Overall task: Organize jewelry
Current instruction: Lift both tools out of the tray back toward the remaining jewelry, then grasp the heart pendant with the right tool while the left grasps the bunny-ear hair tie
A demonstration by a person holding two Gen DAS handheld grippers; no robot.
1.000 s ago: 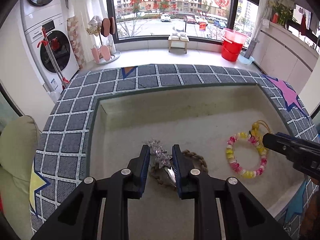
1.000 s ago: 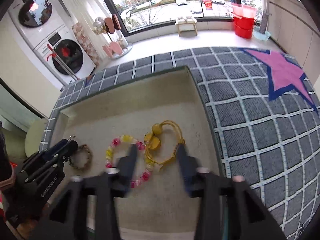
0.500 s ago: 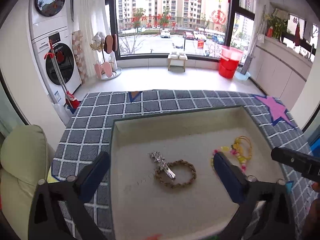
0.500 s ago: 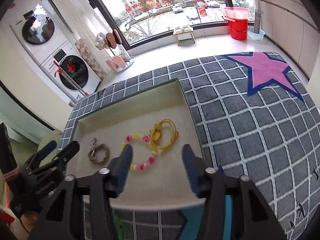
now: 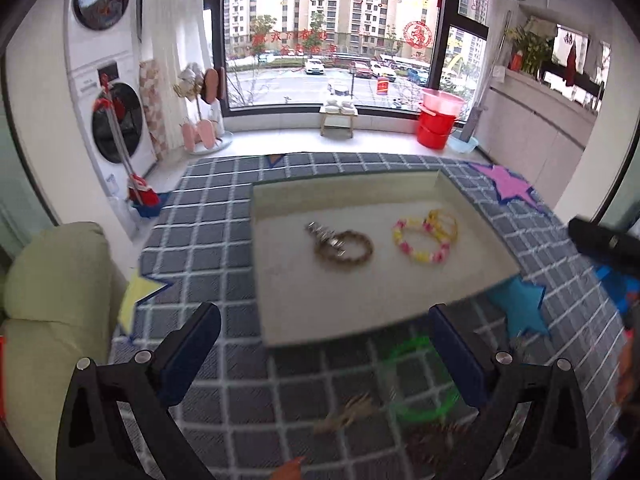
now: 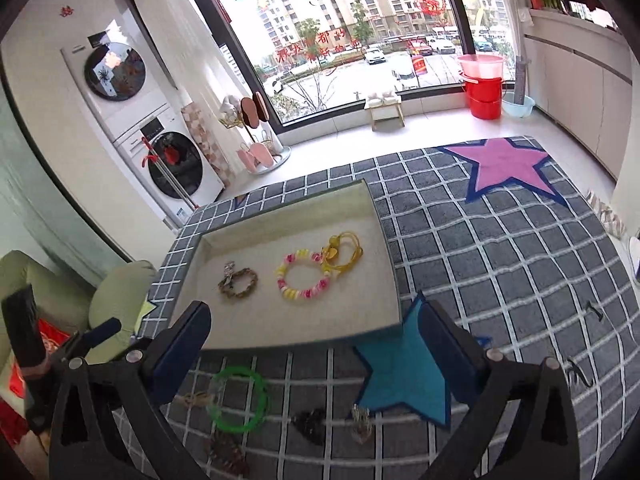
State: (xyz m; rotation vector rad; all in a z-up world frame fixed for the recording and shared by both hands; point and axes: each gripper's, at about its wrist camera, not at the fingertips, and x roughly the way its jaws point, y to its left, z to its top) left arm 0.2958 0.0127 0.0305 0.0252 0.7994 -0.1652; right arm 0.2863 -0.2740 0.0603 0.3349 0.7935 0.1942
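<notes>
Having pulled back from the tray [image 6: 394, 280], both grippers, left gripper [image 5: 324, 344] and right gripper [image 6: 316, 344], hang released; three bracelets lie inside, the green bangle [image 6: 239, 399] waits on the rug next.

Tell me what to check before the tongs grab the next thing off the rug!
1. Left tongs open and holding nothing: ok.
2. Right tongs open and holding nothing: ok.
3. Brown braided bracelet, pink-and-yellow beaded bracelet and yellow cord bracelet lying inside the beige felt-lined tray: ok.
4. Bare floor left in the tray for more pieces: ok.
5. Green plastic ring bangle on the grey checked rug, out in the open: ok.
6. What the small dark pieces beside it are: cannot tell, too blurred.
</notes>
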